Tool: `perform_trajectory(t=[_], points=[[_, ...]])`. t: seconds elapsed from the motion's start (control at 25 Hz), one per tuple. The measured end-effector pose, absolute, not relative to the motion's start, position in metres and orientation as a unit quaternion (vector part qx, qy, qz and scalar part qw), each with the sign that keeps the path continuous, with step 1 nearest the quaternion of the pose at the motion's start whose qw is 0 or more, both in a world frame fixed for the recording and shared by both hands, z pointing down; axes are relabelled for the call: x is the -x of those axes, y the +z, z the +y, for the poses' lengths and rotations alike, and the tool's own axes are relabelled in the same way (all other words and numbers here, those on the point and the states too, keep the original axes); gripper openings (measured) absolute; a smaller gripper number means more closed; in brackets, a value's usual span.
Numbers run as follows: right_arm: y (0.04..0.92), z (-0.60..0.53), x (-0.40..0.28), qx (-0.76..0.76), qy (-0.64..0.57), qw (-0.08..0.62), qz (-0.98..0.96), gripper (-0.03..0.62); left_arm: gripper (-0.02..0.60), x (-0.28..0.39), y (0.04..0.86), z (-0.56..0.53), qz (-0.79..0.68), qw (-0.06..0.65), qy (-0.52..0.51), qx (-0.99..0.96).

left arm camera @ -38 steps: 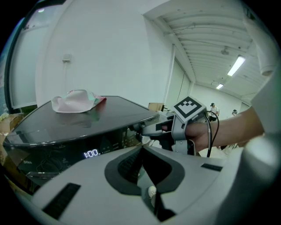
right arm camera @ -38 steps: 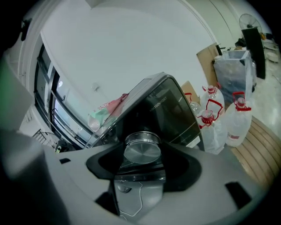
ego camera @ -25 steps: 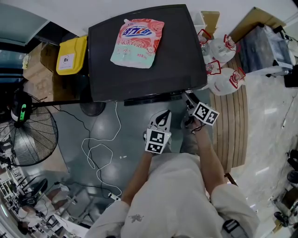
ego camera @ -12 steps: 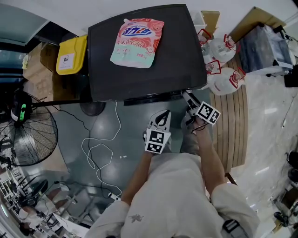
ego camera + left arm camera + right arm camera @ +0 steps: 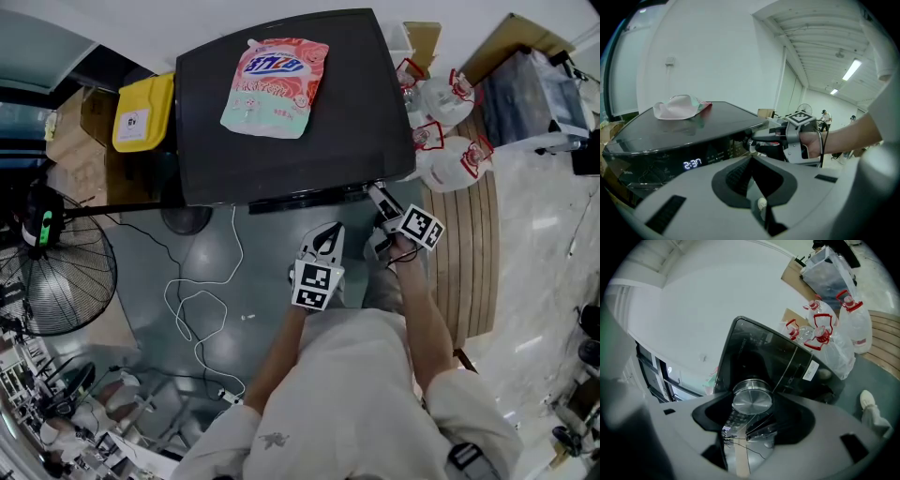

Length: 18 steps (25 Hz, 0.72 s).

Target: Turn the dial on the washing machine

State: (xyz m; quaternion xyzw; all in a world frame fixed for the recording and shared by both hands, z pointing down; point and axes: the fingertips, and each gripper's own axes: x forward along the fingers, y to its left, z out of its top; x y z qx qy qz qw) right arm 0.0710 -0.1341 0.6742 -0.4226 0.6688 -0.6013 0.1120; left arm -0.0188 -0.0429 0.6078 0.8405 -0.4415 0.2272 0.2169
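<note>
Brushed-metal dial (image 5: 751,401) sits at the right end of the black washing machine's (image 5: 309,150) front control panel (image 5: 665,164), its round face turned outward and its axis running level, straight out from the panel and in line with the jaws that hold it. The right tool (image 5: 376,199) pinches the dial from two sides, one jaw above and one below as seen from the left gripper view. Left of the dial, the panel's display (image 5: 693,163) glows 2:37. The left tool (image 5: 752,160) hangs in front of the machine, well apart from the panel, jaws pressed together with nothing between them. A pink-and-white detergent pouch (image 5: 276,86) lies flat on the machine. White plastic bags with red handles (image 5: 448,131) stand just to its right, a yellow bin (image 5: 145,112) to its left, and a white cable (image 5: 202,300) trails across the grey floor (image 5: 253,281).
</note>
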Motion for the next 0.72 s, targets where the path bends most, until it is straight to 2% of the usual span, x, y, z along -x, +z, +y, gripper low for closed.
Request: perform_trajectory(t=[0.72], points=[[0.6744, -0.1334, -0.0708, 0.430, -0.588, 0.095, 0.678, 0.284, 0.014, 0.0198, 0.6066, -0.0439, -0.440, 0.213, 0.227, -0.843]])
